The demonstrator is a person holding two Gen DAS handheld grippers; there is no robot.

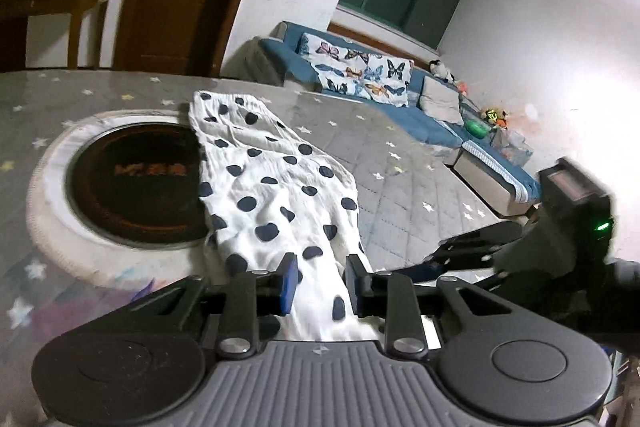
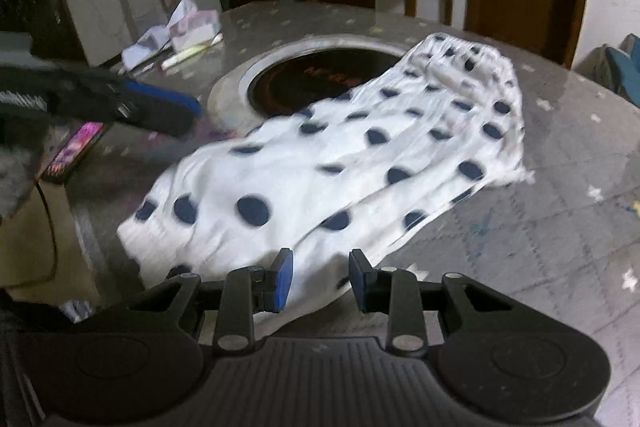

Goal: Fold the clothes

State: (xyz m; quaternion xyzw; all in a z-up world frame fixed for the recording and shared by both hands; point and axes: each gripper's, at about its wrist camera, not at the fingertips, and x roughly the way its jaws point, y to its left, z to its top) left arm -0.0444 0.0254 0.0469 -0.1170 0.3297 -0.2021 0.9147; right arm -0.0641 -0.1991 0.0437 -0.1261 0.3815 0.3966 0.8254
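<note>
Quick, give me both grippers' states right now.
Left gripper: open, pads apart with the spotted cloth lying between them, not pinched.
Right gripper: open over the near edge of the same cloth, nothing held.

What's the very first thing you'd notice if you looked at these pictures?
The white cloth with big dark dots, spread across the middle of the grey starry table. One edge lies over the dark round burner sunk into the tabletop. Close up, the right gripper and left gripper each sit at the cloth's near end, jaws apart.
</note>
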